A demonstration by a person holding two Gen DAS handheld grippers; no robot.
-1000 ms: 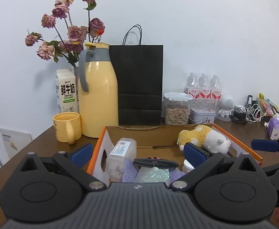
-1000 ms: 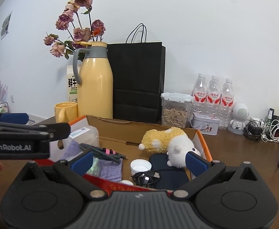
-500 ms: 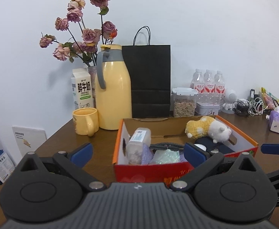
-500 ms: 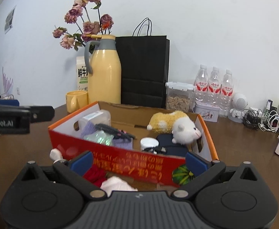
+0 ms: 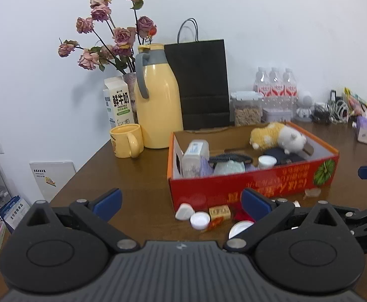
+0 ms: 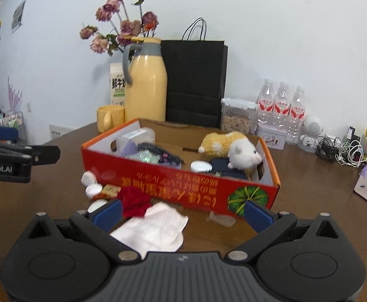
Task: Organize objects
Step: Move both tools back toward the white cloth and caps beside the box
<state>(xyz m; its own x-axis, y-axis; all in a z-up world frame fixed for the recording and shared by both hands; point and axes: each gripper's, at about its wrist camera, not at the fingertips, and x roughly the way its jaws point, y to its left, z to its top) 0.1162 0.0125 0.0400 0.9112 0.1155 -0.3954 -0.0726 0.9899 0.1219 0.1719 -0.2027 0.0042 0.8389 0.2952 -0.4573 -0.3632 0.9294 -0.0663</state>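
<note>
Red cardboard, printed with upside-down lettering, makes up the box (image 5: pixel 254 188) that we see ahead of both tools on the brown bench (image 5: pixel 138 176). Inside it lie a plush toy (image 5: pixel 277 136), a clear bottle (image 5: pixel 194 157), a black comb (image 5: pixel 230 157) and a white lid (image 5: pixel 267 161). Half a second ago the box filled more of each view; now it sits farther off and lower, and the loose things in front of it show fully: a white cap (image 5: pixel 200 220), a small tan packet (image 5: pixel 220 211), a red cloth (image 6: pixel 133 200) and a white cloth (image 6: pixel 155 226) just before the right tool.

Our left tool (image 5: pixel 181 202) has drawn back, its blue-padded fingers spread wide with nothing between them and touching nothing. Our right tool (image 6: pixel 182 212) stands equally wide open and empty, the white cloth lying under the gap between its fingers.

Beyond the box stand a yellow mug (image 5: pixel 127 139), a yellow jug (image 5: pixel 158 100), a black paper bag (image 5: pixel 201 85) and water bottles (image 6: pixel 280 103).
</note>
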